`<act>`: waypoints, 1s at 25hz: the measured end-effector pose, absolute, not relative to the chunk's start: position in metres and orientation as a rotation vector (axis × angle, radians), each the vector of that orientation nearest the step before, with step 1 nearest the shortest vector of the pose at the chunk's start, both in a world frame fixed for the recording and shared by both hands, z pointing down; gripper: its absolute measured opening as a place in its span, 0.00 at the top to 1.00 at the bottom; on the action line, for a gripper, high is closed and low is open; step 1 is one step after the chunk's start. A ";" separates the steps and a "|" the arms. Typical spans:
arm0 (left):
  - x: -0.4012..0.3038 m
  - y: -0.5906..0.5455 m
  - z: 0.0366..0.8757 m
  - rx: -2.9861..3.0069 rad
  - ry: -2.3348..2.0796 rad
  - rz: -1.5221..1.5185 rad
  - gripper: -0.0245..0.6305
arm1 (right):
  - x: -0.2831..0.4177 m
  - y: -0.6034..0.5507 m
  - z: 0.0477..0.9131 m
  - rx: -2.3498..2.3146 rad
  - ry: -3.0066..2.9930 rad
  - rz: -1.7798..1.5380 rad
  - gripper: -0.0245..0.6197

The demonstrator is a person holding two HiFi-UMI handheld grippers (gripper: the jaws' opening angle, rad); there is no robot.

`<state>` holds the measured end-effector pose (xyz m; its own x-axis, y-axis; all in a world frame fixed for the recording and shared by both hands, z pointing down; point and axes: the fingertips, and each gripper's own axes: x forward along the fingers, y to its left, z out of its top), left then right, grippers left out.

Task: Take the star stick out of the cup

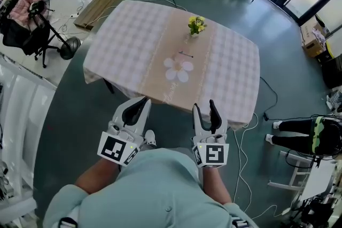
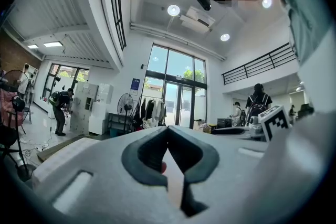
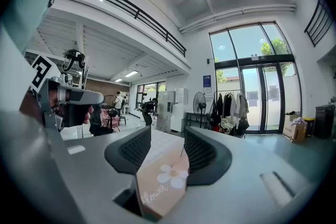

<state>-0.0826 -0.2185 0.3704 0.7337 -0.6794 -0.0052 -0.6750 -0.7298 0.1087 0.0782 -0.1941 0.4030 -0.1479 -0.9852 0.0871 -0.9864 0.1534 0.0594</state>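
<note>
Both of my grippers are at the near edge of the table (image 1: pixel 235 77), well short of the cup (image 1: pixel 193 34). My right gripper (image 1: pixel 204 105) has its jaws apart with nothing between them. My left gripper (image 1: pixel 143 100) is closed tip to tip and empty. The cup stands far along the runner (image 1: pixel 160 83), straight ahead of the right gripper, which is the nearer one. The yellow-green tuft in the cup is presumably the star stick (image 1: pixel 196 23). It stands upright, so I judge a forward reach, then a lift.

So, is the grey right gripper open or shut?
Open: the grey right gripper holds its jaws apart, with only the peach flower-printed runner showing between them.
</note>
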 end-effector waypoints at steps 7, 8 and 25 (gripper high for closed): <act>-0.100 -0.238 0.375 2.839 -1.072 -0.054 0.96 | 0.076 -0.219 0.409 2.031 -2.249 0.026 0.68; -0.104 -0.240 0.374 2.840 -1.067 -0.052 0.96 | 0.075 -0.222 0.409 2.039 -2.240 0.024 0.68; -0.112 -0.273 0.380 2.817 -1.059 -0.076 0.96 | 0.070 -0.259 0.426 2.021 -2.199 0.044 0.69</act>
